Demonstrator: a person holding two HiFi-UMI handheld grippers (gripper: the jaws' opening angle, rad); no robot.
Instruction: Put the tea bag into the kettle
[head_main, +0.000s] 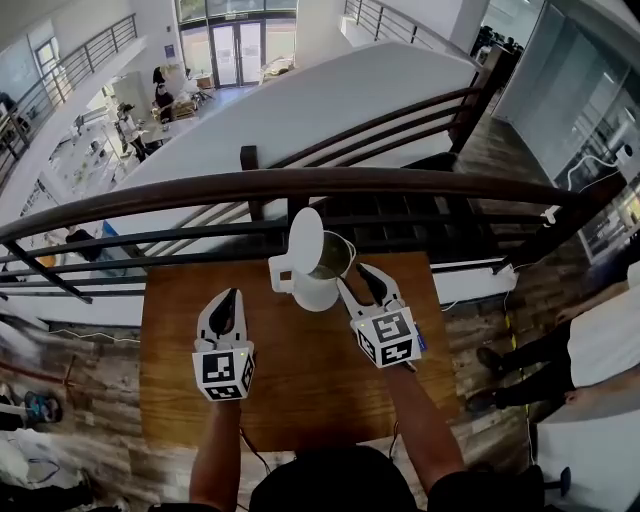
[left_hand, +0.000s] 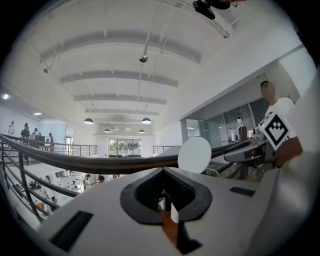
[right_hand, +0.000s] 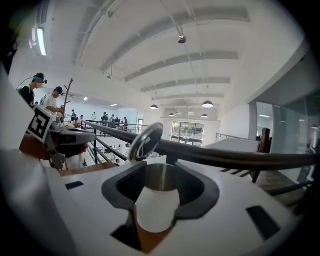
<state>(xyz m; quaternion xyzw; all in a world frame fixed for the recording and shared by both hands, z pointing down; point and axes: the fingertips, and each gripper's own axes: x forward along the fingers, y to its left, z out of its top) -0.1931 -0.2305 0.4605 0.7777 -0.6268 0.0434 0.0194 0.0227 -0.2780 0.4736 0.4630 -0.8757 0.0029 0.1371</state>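
A white kettle (head_main: 318, 285) stands at the far middle of the wooden table (head_main: 300, 390), its round lid (head_main: 305, 243) tipped up and open. My right gripper (head_main: 356, 280) is open just right of the kettle's mouth. In the right gripper view the kettle (right_hand: 157, 212) shows between the spread jaws, its steel inside bare as far as I can see. My left gripper (head_main: 226, 300) hangs over the table to the kettle's left, jaws together and only a thin slit between them. I see no tea bag in any view.
A dark handrail (head_main: 300, 185) runs along the table's far edge, with a drop to a lower floor beyond it. A person (head_main: 600, 350) stands on the floor to the right of the table.
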